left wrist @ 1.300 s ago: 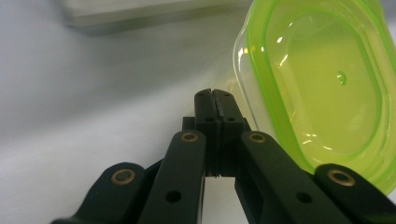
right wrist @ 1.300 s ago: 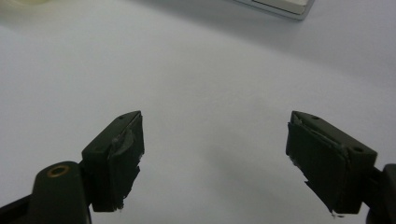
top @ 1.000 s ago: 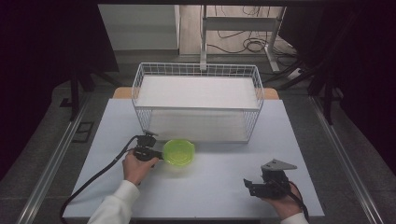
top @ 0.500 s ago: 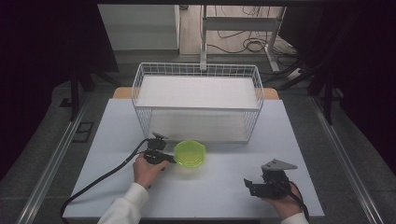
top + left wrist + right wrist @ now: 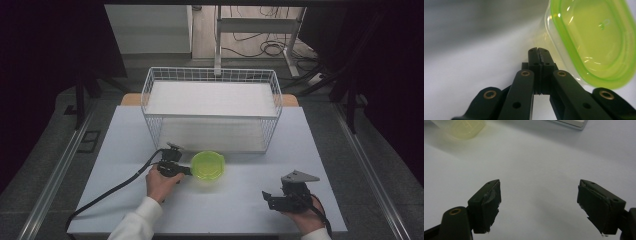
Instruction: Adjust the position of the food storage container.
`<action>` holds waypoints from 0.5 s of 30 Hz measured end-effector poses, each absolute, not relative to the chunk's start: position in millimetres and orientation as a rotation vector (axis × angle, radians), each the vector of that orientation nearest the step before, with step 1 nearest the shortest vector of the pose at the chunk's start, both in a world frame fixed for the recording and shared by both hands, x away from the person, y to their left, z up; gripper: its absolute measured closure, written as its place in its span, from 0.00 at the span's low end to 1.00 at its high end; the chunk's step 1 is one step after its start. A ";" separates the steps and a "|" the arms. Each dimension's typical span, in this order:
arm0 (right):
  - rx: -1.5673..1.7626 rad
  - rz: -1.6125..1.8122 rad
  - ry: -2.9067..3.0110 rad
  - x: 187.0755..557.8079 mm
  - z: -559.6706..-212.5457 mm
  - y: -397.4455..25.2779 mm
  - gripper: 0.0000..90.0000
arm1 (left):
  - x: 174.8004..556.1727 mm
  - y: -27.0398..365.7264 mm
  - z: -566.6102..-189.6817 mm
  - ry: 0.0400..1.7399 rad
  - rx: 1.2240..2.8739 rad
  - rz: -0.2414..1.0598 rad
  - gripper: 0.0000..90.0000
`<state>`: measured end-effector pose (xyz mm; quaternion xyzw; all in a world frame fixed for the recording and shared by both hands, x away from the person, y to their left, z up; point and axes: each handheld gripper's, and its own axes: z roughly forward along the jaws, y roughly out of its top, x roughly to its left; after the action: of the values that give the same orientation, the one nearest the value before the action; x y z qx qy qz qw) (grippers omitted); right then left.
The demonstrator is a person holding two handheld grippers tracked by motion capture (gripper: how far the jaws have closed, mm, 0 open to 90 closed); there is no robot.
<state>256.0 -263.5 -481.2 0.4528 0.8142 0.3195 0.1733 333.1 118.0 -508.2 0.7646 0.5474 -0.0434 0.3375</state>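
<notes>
While the left tongs (image 5: pixel 186 170) pinch the green bowl (image 5: pixel 208 165) at its 9 o'clock rim, bare table (image 5: pixel 235 200) spreads toward the open right tongs (image 5: pixel 267 198) at 4 o'clock. Left gripper view: jaws closed, bowl (image 5: pixel 596 42) at 2 o'clock. Right gripper view: jaws apart, bowl (image 5: pixel 461 127) at 11 o'clock.

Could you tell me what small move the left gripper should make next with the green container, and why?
Probably carry it up and forward over the wire basket: the left gripper is shut on the green container, just short of the basket's front wall.
</notes>
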 end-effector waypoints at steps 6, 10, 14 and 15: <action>1.284 0.912 2.298 255.4 -480.4 -264.5 0.21 | 321.0 138.9 -480.7 1.375 1.949 -0.045 1.00; 1.285 0.919 2.292 255.0 -479.7 -264.1 0.21 | 306.3 150.8 -465.6 1.310 1.924 -0.032 1.00; 1.273 0.934 2.283 255.3 -478.7 -264.4 0.21 | 290.2 163.5 -457.9 1.271 1.887 -0.015 0.98; 1.273 0.936 2.281 255.5 -478.6 -264.4 0.21 | 287.2 165.3 -456.9 1.268 1.885 -0.003 0.98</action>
<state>255.5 -264.4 -478.6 0.4512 0.8082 0.3315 0.1824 287.2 165.3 -456.9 0.7526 0.5061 -0.0010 0.4212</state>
